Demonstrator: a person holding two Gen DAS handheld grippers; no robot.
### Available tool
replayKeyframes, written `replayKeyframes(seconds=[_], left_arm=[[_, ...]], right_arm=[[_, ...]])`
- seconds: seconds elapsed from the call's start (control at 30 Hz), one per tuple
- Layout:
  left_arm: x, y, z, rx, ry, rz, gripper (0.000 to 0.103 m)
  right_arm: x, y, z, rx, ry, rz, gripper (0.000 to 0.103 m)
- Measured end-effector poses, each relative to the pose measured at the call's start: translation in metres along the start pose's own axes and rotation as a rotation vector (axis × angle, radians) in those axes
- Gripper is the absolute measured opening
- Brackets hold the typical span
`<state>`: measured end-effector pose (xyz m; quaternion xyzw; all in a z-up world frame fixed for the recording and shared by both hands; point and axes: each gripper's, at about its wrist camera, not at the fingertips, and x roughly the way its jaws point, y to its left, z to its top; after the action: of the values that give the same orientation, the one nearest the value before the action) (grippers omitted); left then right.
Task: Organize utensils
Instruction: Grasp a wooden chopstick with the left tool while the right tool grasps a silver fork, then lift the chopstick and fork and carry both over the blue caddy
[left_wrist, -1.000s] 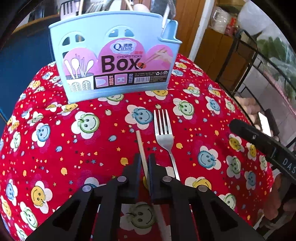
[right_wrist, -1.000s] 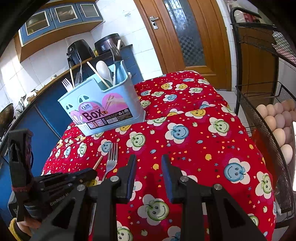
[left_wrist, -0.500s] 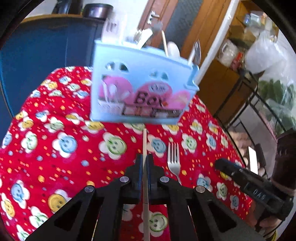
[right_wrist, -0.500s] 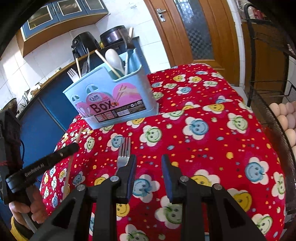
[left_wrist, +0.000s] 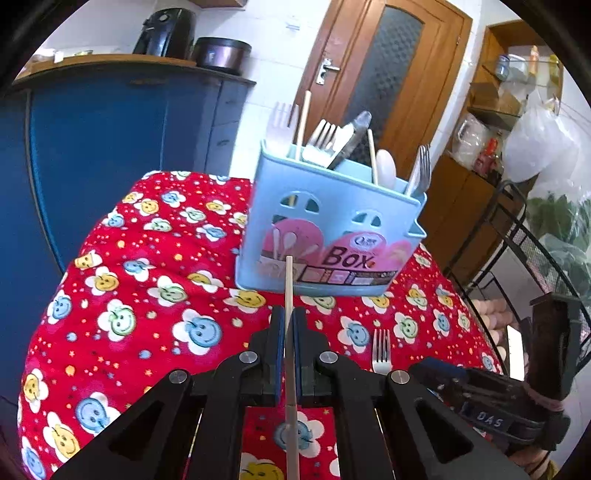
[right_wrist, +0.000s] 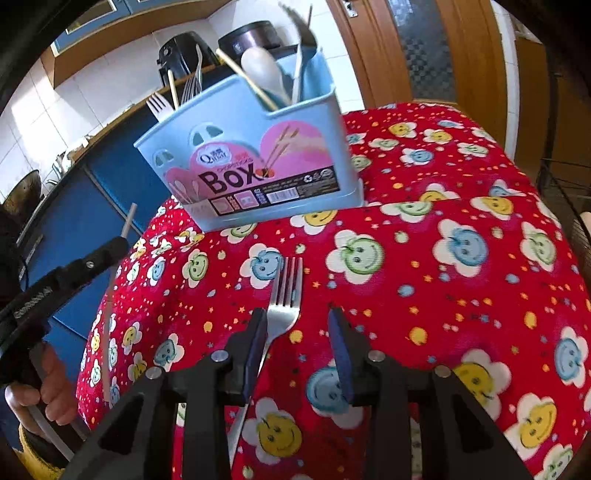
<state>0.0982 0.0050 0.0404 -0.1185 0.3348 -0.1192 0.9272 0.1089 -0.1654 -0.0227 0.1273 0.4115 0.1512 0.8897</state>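
My left gripper (left_wrist: 288, 321) is shut on a pale wooden chopstick (left_wrist: 289, 284) and holds it above the table, its tip pointing at the light blue utensil box (left_wrist: 332, 236). The box holds forks, spoons and chopsticks. A metal fork (left_wrist: 381, 350) lies on the red smiley tablecloth (left_wrist: 147, 295). My right gripper (right_wrist: 297, 321) is open, low over the fork (right_wrist: 284, 295), whose neck lies beside the left finger. The box (right_wrist: 251, 166) stands just beyond. The left gripper (right_wrist: 74, 269) with the chopstick (right_wrist: 127, 221) shows at the left in the right wrist view.
A blue cabinet (left_wrist: 110, 147) stands behind the table with black appliances on top. A black wire rack (left_wrist: 535, 240) holding eggs is at the right. A wooden door (left_wrist: 388, 74) is at the back. The table's edges fall away left and right.
My left gripper closed on the chopstick, lifted it off the cloth and moved left and back from the box. My right gripper moved forward and down over the fork.
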Motion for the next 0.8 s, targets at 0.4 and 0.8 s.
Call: replayKeyframes(seconds=[0.4, 0.8], left_arm=[[-0.009, 0.005, 0.008, -0.007, -0.045, -0.024, 0.004], [-0.014, 0.000, 0.017, -0.008, -0.077, -0.040, 0.004]], right_arm=[[0.032, 0.003, 0.022, -0.029, 0.043, 0.046, 0.027], [0.009, 0.000, 0.024, -0.019, -0.041, 0.122, 0.003]])
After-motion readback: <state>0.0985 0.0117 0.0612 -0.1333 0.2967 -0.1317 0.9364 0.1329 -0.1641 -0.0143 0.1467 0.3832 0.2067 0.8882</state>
